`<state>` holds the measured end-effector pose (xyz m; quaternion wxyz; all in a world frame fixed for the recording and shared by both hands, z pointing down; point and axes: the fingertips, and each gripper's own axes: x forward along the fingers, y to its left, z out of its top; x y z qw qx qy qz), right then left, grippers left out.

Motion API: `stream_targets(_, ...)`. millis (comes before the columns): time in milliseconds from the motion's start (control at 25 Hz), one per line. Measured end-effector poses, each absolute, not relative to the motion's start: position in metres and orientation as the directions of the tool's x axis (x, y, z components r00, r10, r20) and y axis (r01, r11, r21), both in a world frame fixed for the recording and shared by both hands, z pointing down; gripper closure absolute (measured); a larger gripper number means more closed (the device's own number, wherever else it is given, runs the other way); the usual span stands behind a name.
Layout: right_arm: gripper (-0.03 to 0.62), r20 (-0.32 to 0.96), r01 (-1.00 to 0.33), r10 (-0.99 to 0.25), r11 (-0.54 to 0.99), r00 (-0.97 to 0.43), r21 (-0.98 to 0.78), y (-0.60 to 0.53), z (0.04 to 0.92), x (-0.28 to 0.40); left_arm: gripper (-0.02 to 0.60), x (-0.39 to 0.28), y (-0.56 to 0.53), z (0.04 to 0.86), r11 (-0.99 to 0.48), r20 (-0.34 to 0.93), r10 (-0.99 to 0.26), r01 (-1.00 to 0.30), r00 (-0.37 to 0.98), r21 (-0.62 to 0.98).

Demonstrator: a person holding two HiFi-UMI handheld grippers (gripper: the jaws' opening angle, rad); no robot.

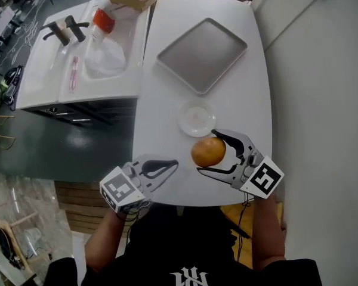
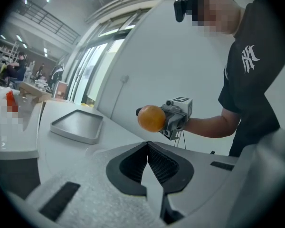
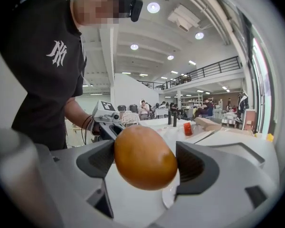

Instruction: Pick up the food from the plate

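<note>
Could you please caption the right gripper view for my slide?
Right gripper grips a round orange-brown food item, small white plate beyond.

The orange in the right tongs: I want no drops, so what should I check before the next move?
1. Orange sits between the right tongs' pads: ok, it fills the gap.
2. Orange is off the small plate: ok, held in the air above the table.
3. Nothing is left on the plate: ok, it looks bare.
4. Left tongs are out of the way: ok, shut, empty and apart to the left.
5. Metal tray is free as a drop-off: ok, nothing on it.
6. Grip is firm enough to travel: cannot tell.
</note>
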<state>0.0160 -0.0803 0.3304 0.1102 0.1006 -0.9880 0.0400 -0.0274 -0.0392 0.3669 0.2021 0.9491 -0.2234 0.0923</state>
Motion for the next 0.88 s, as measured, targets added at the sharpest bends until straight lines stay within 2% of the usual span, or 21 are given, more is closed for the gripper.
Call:
stream_targets(280,0.2,0.04,-0.367,-0.366,0.93,-0.93,-0.031,-0.027,0.292,0.033,0.575,-0.023,0.011,0.35,-0.898,0.19,-0.321,-0.362,0.928,0.25)
stream_targets(520,0.2,-0.025,-0.401,-0.402,0.915,-0.915,-0.04,0.033,0.273,0.036,0.575,-0.027,0.051,0.33,-0.911,0.155,-0.32,-0.348,0.935,0.221)
stream_targets(760,0.2,-0.144,-0.384,-0.404,0.912,-0.903,-0.146,0.09,0.247,0.043,0.575,-0.031,0.09,0.316,-0.921,0.114,-0.32,-0.337,0.941,0.197)
stream_targets(880,0.2,-0.125,-0.392,-0.414,0.905,-0.902,-0.165,0.121,0.244,0.046,0.575,-0.025,0.116,0.31,-0.926,0.103,-0.303,-0.318,0.947,0.203)
